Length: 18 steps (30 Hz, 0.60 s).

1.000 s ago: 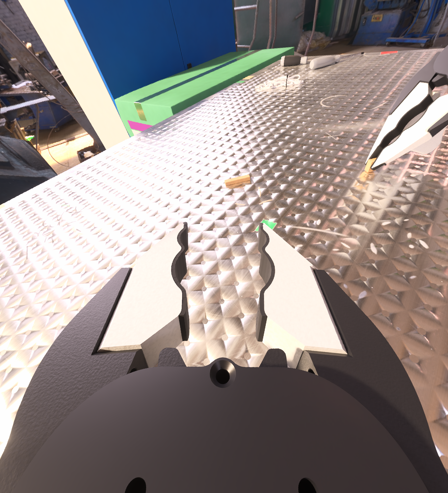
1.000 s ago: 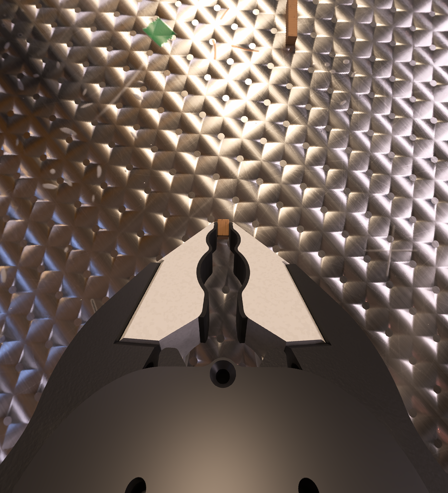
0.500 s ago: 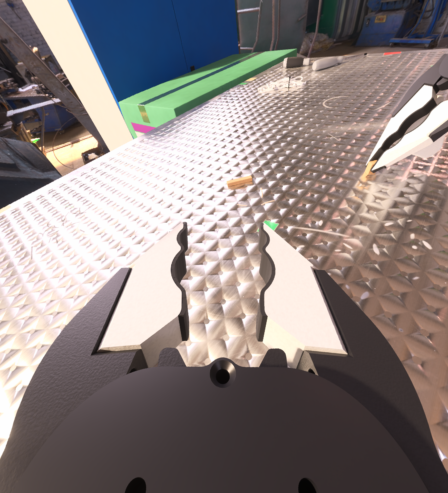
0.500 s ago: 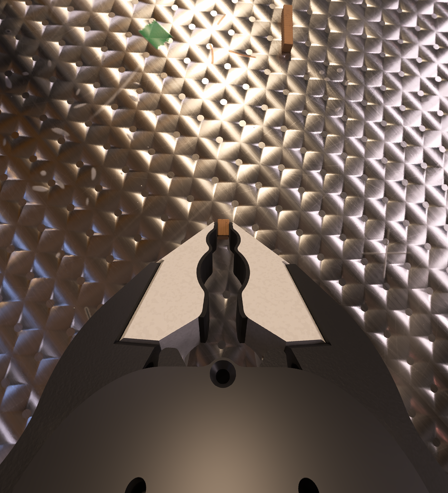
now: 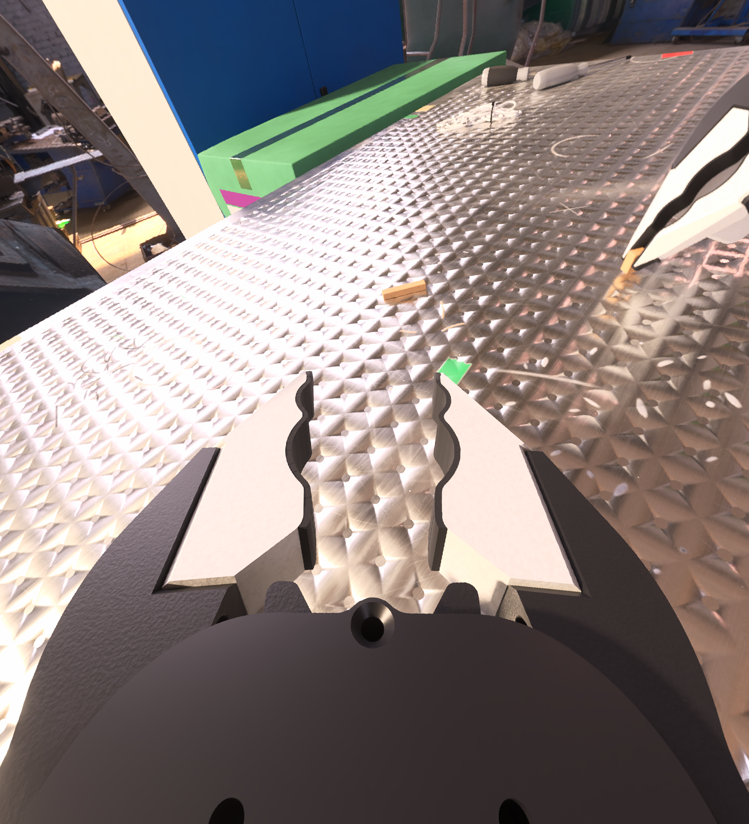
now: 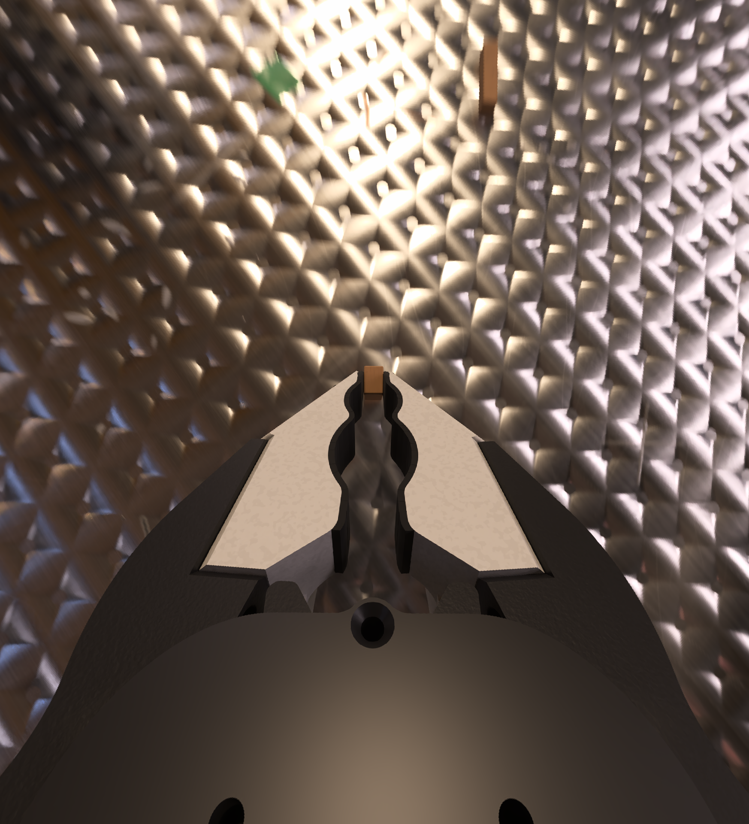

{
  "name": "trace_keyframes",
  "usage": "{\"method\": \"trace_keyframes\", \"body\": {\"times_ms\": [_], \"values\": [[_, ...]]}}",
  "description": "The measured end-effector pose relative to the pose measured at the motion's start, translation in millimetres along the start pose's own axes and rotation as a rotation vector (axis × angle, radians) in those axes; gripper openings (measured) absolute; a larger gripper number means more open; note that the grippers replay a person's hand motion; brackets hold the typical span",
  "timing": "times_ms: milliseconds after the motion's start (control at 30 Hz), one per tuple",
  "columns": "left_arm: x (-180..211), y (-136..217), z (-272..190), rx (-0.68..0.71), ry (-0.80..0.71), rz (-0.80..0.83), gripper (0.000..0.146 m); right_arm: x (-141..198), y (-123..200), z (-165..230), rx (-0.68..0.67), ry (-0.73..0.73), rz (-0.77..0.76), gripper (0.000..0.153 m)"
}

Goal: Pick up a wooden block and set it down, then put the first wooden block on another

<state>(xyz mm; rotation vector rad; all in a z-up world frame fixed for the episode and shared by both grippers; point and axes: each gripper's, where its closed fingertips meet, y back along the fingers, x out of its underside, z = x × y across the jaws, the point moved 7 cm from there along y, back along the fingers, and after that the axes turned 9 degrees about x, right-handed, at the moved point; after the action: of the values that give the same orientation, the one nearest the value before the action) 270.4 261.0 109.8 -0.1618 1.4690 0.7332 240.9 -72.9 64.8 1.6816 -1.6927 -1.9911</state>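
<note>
My right gripper (image 6: 373, 379) is shut on a small wooden block (image 6: 373, 380) held at its fingertips above the metal table. In the left wrist view this gripper (image 5: 640, 261) is at the far right, with the block (image 5: 631, 258) just above the table. A second wooden block (image 5: 404, 290) lies flat on the table ahead of my left gripper; it also shows in the right wrist view (image 6: 488, 73) at the top. My left gripper (image 5: 372, 383) is open and empty, low over the table.
The patterned metal table (image 5: 185, 401) has a green patch (image 5: 454, 369), also in the right wrist view (image 6: 276, 78). A long green box (image 5: 341, 116) runs along the far left edge. White and grey tools (image 5: 537, 76) lie at the far end.
My right gripper has carried the block onward: the flat block and green patch sit lower in its view. The left gripper has barely moved.
</note>
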Motion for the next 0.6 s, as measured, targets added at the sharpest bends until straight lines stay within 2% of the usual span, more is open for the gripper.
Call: {"method": "trace_keyframes", "body": {"times_ms": [100, 167, 233, 333, 467, 600], "values": [[0, 0, 0, 0.003, 0.001, -0.001, 0.053, -34, 4, -4, -0.059, -0.083, -0.177, 0.008], [0, 0, 0, 0.006, 0.003, -0.001, 0.053, -66, 3, -11, -0.034, -0.076, -0.260, 0.008], [-1, 0, 1, 0.006, 0.007, -0.004, 0.054, -91, -13, -22, 0.026, 0.002, -0.242, 0.008], [-3, 4, 0, 0.000, 0.003, -0.036, 0.054, -111, -54, -34, 0.061, 0.055, -0.177, 0.008], [-5, 10, 1, 0.001, 0.009, -0.078, 0.053, -120, -102, -38, 0.073, 0.039, -0.114, 0.008], [-5, 10, 1, 0.022, 0.019, -0.084, 0.053, -126, -123, -37, 0.114, 0.037, -0.064, 0.008]]}}
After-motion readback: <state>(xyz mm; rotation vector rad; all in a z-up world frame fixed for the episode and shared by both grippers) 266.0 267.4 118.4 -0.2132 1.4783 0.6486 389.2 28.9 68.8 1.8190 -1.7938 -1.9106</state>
